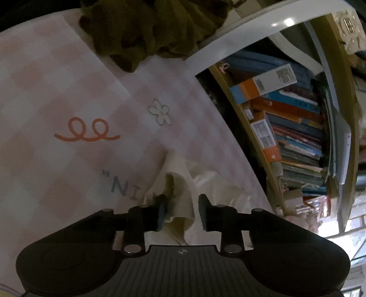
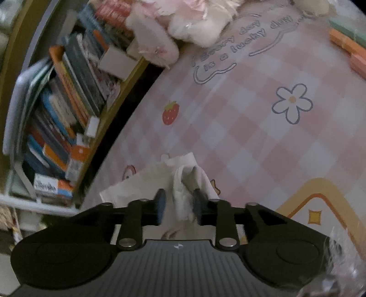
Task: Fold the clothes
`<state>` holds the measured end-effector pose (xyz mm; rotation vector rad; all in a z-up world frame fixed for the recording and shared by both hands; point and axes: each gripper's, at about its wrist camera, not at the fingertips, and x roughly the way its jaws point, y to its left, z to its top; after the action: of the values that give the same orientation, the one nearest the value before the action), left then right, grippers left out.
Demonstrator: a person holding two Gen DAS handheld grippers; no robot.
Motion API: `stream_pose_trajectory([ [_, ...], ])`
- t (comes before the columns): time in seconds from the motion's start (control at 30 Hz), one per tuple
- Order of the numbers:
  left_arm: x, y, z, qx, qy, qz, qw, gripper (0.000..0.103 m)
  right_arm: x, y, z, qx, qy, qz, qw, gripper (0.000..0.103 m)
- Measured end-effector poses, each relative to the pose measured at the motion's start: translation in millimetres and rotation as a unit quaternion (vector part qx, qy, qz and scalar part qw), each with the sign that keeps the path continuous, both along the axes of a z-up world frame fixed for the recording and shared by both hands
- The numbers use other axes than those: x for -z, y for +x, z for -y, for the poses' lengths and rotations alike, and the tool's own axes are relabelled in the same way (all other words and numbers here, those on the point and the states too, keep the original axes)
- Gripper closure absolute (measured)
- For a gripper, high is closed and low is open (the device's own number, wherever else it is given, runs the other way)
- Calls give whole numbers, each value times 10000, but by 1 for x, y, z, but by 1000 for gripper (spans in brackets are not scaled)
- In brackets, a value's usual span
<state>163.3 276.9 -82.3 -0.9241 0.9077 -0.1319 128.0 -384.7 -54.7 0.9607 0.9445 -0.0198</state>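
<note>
On the left, the left gripper (image 1: 181, 211) hangs low over the pink checked sheet (image 1: 68, 96). Its jaws stand apart, with a bunched fold of the cream garment (image 1: 183, 194) lying between them. The cloth rests against the left pad, and there is a clear gap before the right one, so I would call this tong released, not clamped on the fabric. Farther off, toward the head of the bed, a dark olive heap of clothing (image 1: 151, 32) sits crumpled near the white rail (image 1: 240, 32). To the right of the bed's edge a shelf of books (image 1: 292, 128) runs along the wall.

Moving right, the right gripper (image 2: 178, 205) is over the same sheet with its strawberry print (image 2: 170, 113). Its jaws are parted too, though narrower, and a twisted white tuft of the garment sits between them. It seems to touch the right pad, but blur keeps me from telling whether the tuft is pinched or only lying there. Soft toys (image 2: 183, 20) lie at the far end.

As for progress: the cream garment is on the bed, near its bookshelf side and close under both tools. It shows rumpled ridges and one flatter panel reaching left, not a neat, squared stack. This fits either corners being gathered for a fold or a fold just laid and let go. The olive heap looks unfolded.
</note>
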Motion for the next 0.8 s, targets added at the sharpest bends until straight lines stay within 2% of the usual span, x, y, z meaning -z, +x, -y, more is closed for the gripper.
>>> stream_pose_trajectory([
  [0.03,-1,2,2,84,53,5,10000,75,-2,2,-3,-102,-88,-24,9999,76],
  [0.07,-3,4,5,163,259,-22,9995,83,-3,5,-6,-228,-177,-61,9996,76],
  [0.13,-6,11,12,349,681,-99,9970,99,-6,12,-12,-533,-384,-137,9977,94],
  [0.17,-7,13,12,482,753,-85,9960,99,-7,15,-15,-704,-502,-167,9961,98],
  [0.23,-11,17,9,701,555,-10,9960,100,-11,22,-17,-961,-528,-196,9938,98],
  [0.3,-13,21,-1,512,36,262,9983,99,-15,27,-8,-794,-96,-91,9968,98],
  [0.33,-14,23,-6,410,-227,400,9981,98,-16,28,-7,-649,-126,-25,9978,98],
  [0.37,-7,19,-14,-269,-518,314,9978,92,-17,28,-6,-504,-157,41,9986,98],
  [0.4,0,16,-23,-988,-808,211,9916,90,-18,28,-5,-359,-187,108,9991,96],
  [0.43,8,12,-31,-1701,-1093,106,9793,85,-19,28,-4,-213,-217,174,9994,93],
  [0.47,16,8,-40,-2403,-1372,1,9609,72,-20,29,-3,-67,-247,240,9994,92],
  [0.5,16,5,-42,-2620,-1336,-40,9558,66,-21,29,-2,78,-277,306,9991,88],
  [0.53,12,4,-42,-2528,-1144,47,9607,62,-22,29,-1,224,-307,372,9986,82],
  [0.57,4,5,-39,-2187,-803,188,9723,62,-23,30,-1,369,-337,437,9978,69],
  [0.6,-7,6,-31,-1791,-356,285,9828,62,-26,30,-1,457,-427,503,9968,64],
  [0.63,-18,6,-23,-1387,98,377,9896,62,-36,29,-13,89,-975,570,9936,64],
  [0.67,-28,7,-10,-921,531,535,9929,62,-39,28,-24,-294,-1429,634,9873,64],
  [0.73,-44,9,17,-33,1325,837,9876,61,-40,27,-55,-1151,-2363,743,9620,63],
  [0.77,-51,10,37,449,1844,968,9770,61,-40,26,-72,-1574,-2827,805,9428,63],
  [0.8,-57,10,58,933,2365,1093,9609,61,-40,25,-89,-1966,-3276,858,9201,63],
])
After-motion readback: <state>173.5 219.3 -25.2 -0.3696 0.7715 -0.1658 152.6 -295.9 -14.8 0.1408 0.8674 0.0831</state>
